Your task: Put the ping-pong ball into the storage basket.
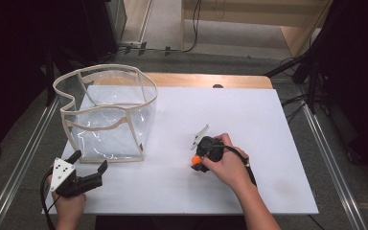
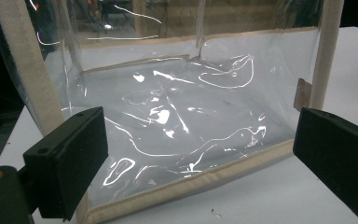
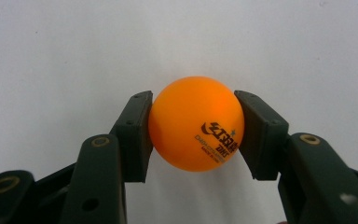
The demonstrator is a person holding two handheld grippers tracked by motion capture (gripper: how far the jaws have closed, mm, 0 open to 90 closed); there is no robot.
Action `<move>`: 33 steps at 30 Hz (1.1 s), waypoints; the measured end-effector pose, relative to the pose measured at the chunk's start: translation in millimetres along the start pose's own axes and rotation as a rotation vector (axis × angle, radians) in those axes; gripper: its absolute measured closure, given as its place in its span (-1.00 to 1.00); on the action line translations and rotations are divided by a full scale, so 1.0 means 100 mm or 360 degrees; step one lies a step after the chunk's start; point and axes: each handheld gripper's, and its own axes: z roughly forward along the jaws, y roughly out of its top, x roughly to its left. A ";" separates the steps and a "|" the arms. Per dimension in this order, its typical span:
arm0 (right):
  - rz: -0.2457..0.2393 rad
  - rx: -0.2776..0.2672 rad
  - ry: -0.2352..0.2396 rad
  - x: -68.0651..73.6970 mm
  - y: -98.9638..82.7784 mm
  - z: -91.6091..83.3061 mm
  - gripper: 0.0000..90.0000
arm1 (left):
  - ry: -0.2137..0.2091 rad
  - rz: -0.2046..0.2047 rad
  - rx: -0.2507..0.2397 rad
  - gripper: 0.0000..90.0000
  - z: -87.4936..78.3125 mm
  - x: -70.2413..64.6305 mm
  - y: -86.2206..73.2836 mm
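Orange ball [image 3: 196, 123] is clamped between the pads of the right gripper [image 1: 199, 162], which is pointed down at the white table [image 1: 268, 143] right of frame centre, the hand wrapped over its body. The left gripper [image 1: 90, 163] is held level at lower left, jaws spread wide and empty, aimed at the clear bag [image 1: 106, 112] standing upright just beyond.

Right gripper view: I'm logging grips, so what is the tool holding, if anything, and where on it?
The right tool holds an orange ball, its pads pressed on the ball's two opposite sides, about mid-height.
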 end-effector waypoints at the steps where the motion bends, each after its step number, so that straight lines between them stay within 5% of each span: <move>1: 0.0000 0.0000 0.0000 0.00 0.00 0.00 0.06 | 0.0000 0.0000 0.0001 -0.92 0.00 0.00 0.00; 33: -0.0036 -0.0024 0.0072 -0.05 0.30 -0.16 0.07 | -0.0007 -0.0001 -0.0006 -0.92 0.00 0.00 0.00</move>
